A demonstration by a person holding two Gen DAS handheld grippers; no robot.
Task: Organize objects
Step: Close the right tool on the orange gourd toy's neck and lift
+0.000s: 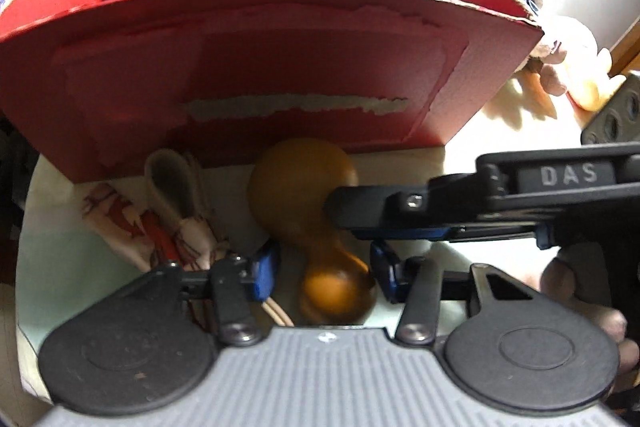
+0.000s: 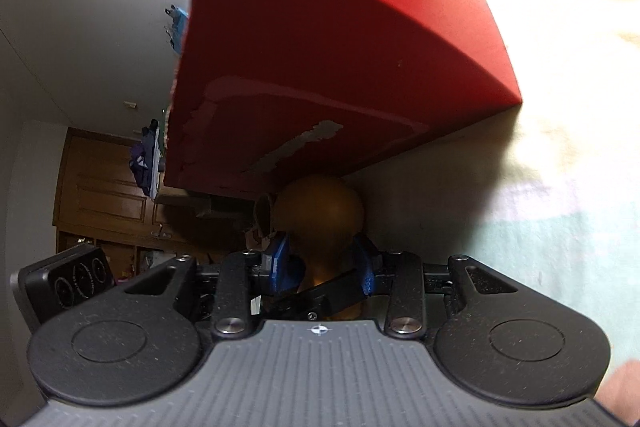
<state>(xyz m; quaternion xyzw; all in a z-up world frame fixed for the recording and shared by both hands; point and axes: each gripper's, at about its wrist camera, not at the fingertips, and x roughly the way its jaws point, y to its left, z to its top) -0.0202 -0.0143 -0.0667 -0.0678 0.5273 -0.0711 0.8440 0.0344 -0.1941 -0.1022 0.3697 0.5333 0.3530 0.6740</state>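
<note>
right hand-held gripper [image 2: 324, 269] pinches a brown gourd-shaped toy [image 1: 298, 187] at its neck; left hand-held gripper [image 1: 326, 273] spread around its small end, beside red box [image 1: 280, 67].

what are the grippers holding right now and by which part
The right gripper grips the orange gourd-shaped object at its narrow neck. The left gripper is open, its blue pads either side of the small end without clamping it.

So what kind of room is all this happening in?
Probably a home, likely a bedroom or living room. There's a wooden cabinet with clothes hanging on it, a stuffed toy on the soft cloth-covered surface, and a worn red cardboard box.
</note>
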